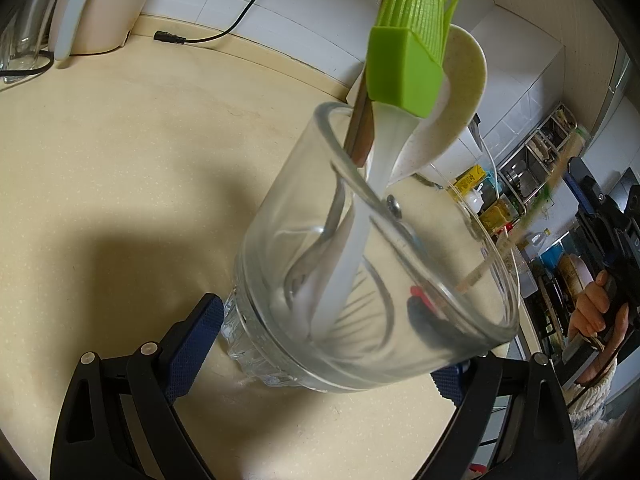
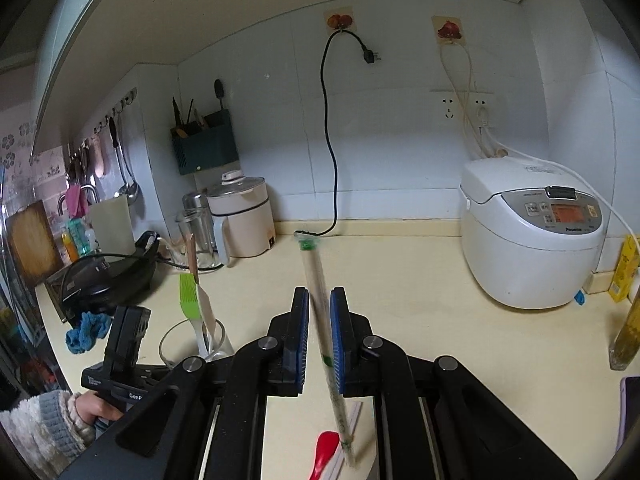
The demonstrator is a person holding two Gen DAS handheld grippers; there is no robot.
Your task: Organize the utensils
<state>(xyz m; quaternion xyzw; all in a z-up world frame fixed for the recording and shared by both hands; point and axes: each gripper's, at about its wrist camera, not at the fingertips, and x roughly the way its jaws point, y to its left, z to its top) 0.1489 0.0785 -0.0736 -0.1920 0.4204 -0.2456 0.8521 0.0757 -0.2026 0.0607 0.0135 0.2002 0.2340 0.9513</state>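
Our left tongs (image 1: 320,344) pinched one glass (image 1: 376,256) holding three utensils; right tongs (image 2: 320,320) pinched one wrapped chopstick pack (image 2: 320,312).

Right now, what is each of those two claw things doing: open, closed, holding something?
Left gripper: closed on the glass cup of utensils.
Right gripper: closed on wrapped chopsticks.

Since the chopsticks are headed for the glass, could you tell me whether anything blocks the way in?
Nothing blocks the way; the glass mouth is mostly open, with the green brush and spoon leaning at its far rim.
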